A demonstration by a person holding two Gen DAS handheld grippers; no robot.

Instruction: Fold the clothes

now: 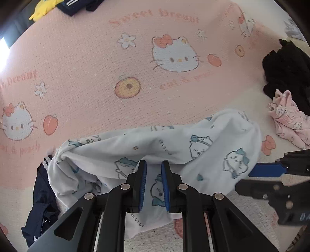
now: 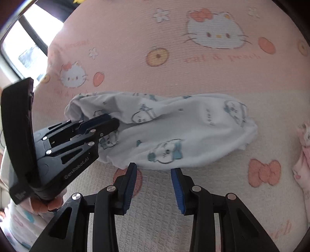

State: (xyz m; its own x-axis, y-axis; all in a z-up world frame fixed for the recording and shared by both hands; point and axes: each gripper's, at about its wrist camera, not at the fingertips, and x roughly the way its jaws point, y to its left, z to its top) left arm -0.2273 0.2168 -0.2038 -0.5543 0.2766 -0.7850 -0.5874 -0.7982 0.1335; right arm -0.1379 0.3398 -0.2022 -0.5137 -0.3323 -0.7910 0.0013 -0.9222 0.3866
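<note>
The left gripper, at the bottom centre of its own view, has its jaws drawn narrow, pinching a fold of the white garment. In the right wrist view this same gripper enters from the left, with its tips buried in the cloth. The right gripper sits at the bottom centre of its view, jaws partly apart and empty, with its tips just short of the garment's near edge.

The garment is white with blue cartoon figures and lies crumpled across the middle of a pink bedspread printed with cats and peaches.

Lying loose on the bedspread are a navy garment at lower left, a black one and a pink one at right, and yellow cloth at upper left.
</note>
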